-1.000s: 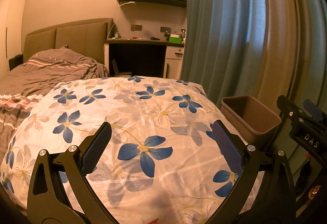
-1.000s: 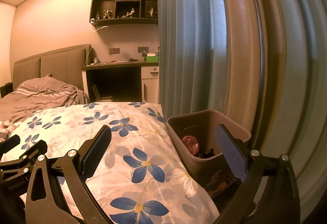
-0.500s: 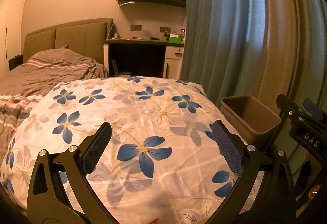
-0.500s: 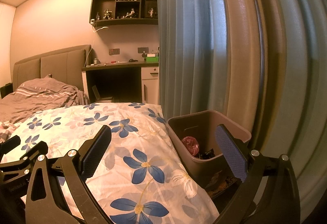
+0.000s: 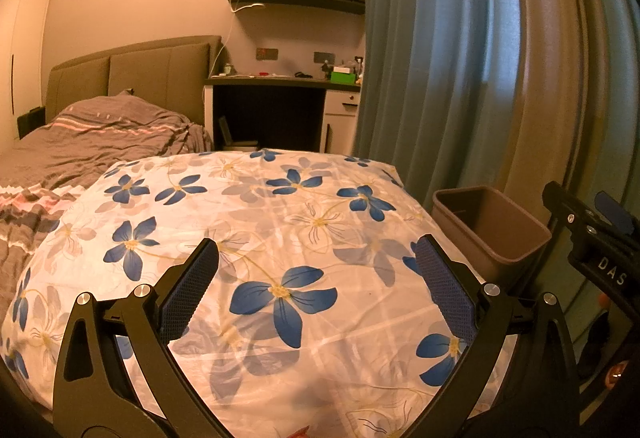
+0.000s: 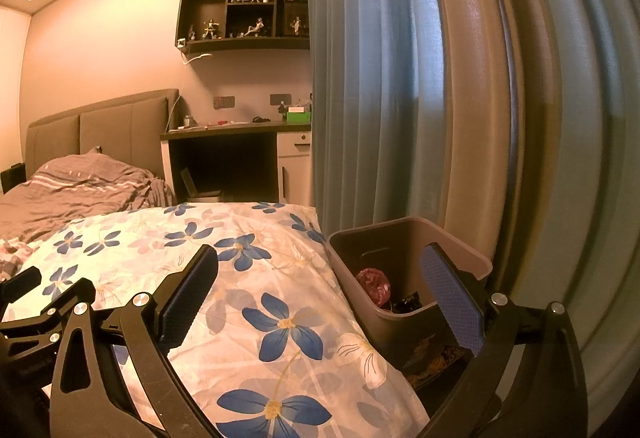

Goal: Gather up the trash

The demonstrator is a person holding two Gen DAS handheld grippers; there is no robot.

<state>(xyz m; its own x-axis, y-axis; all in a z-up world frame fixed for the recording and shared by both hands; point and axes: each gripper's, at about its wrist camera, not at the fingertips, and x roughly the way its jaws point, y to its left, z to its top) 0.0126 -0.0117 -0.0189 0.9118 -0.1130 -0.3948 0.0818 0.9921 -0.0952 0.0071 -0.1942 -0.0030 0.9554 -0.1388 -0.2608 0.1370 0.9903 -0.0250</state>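
Your left gripper [image 5: 316, 286] hangs over the floral bedspread [image 5: 256, 222] with its jaws spread wide and nothing between them. Your right gripper [image 6: 320, 290] is just as wide apart and empty, straddling the bed's edge and the brown bin [image 6: 472, 258] beside the blue curtain [image 6: 372, 78]. Inside the bin lies a crumpled red wrapper [image 6: 373, 284] with some dark scraps [image 6: 406, 304] beside it.

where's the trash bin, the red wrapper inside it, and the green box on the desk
trash bin [image 6: 460, 244]: right wrist view, on the far rim
red wrapper [image 6: 373, 284]: right wrist view, on the middle of the crumpled ball
green box [image 5: 343, 77]: left wrist view, on its front face
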